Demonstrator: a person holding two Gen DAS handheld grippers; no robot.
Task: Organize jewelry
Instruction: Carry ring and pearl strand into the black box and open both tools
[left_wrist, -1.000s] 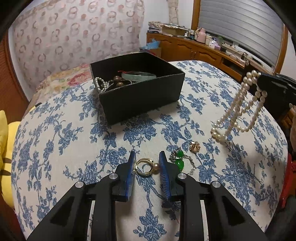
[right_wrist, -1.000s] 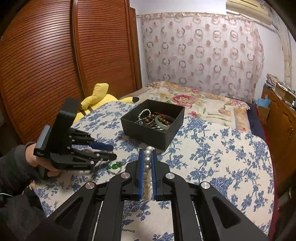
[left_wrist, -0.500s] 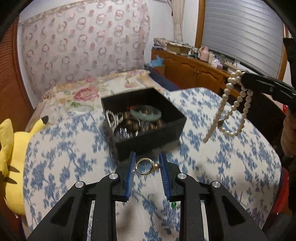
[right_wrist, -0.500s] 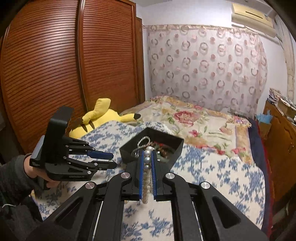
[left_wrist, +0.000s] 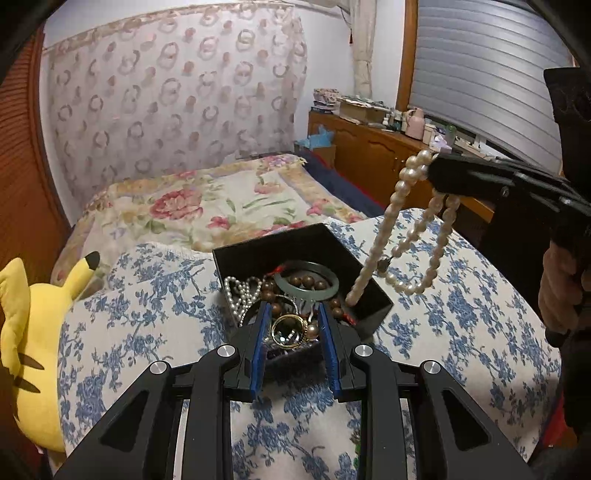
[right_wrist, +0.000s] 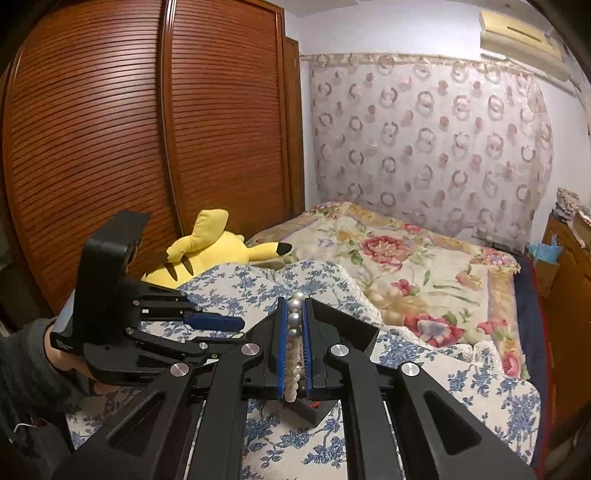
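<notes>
My left gripper (left_wrist: 291, 321) is shut on a gold ring with a pearl (left_wrist: 290, 330) and holds it over the near side of the open black jewelry box (left_wrist: 373, 295). The box holds a green bangle (left_wrist: 306, 282), brown beads and a small pearl strand (left_wrist: 240, 291). My right gripper (right_wrist: 294, 325) is shut on a long pearl necklace (left_wrist: 402, 240), whose free end dangles at the box's right rim. The left gripper shows in the right wrist view (right_wrist: 221, 323). The box is mostly hidden there behind my fingers.
The box sits on a blue floral cloth (left_wrist: 461, 314) over the bed. A yellow plush toy (left_wrist: 29, 350) lies at the left. A flowered quilt (left_wrist: 221, 206) lies beyond. A wooden wardrobe (right_wrist: 147, 147) stands left and a wooden dresser (left_wrist: 369, 147) stands right.
Both grippers have lifted off the cloth and moved to the box. The ring now hangs above the box's contents, and the necklace's end has swung to the box's right rim.
</notes>
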